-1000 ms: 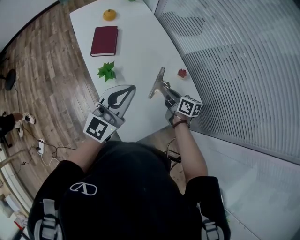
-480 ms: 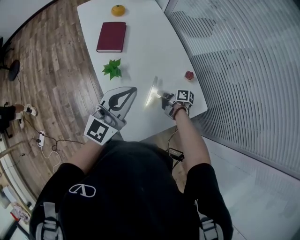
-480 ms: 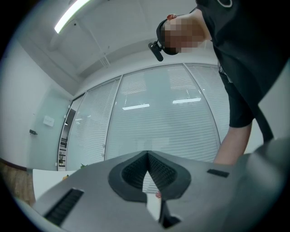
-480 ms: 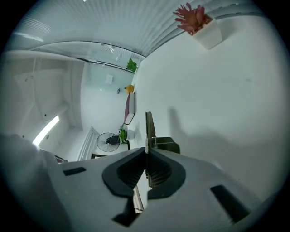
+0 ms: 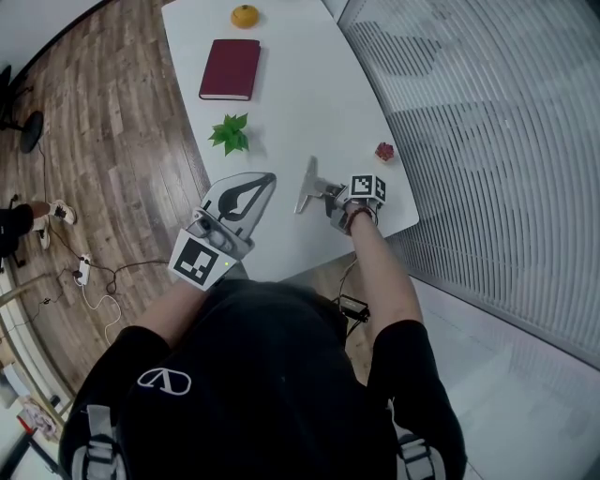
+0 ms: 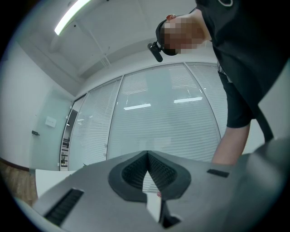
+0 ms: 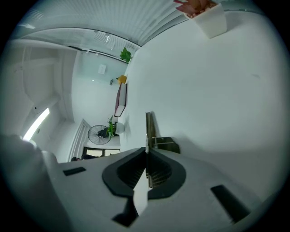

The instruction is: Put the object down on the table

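The white table (image 5: 281, 112) carries an orange (image 5: 245, 15) at its far end, a maroon book (image 5: 230, 69) nearer, a green plant (image 5: 231, 134) by the left edge and a small red thing (image 5: 384, 151) by the right. A metal plate (image 5: 306, 185) stands at the near end, contact unclear.

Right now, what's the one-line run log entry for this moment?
right gripper: shut on thin metal piece | piece over white table, contact unclear | left gripper: shut, empty

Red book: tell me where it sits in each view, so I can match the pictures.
Head view: red book lies flat near the table's far end, upper left of centre.
Left gripper view: not in it.
Right gripper view: the book shows nearly edge-on, left of centre.
Shared landmark: the orange just beyond the book, in head and right gripper views.
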Action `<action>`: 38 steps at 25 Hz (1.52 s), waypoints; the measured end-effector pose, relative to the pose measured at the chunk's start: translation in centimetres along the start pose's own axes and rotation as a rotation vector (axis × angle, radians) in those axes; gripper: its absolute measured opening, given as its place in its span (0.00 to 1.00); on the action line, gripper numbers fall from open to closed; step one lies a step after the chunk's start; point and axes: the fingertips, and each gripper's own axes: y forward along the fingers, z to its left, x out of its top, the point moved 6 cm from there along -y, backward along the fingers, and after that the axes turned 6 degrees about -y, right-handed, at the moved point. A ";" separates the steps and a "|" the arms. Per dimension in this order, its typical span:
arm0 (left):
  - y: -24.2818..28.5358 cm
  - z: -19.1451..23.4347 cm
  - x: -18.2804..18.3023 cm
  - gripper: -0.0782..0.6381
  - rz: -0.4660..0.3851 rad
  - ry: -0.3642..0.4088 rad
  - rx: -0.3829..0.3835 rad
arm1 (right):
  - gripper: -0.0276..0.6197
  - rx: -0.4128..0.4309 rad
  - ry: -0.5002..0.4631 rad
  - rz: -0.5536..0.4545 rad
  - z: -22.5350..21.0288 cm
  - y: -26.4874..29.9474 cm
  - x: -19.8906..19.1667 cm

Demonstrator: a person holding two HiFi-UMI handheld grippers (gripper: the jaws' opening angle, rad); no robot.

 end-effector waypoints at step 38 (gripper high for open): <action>0.9 -0.9 2.3 0.12 -0.035 0.076 -0.037 | 0.10 -0.590 -1.220 -0.761 25.7 -26.2 -2.8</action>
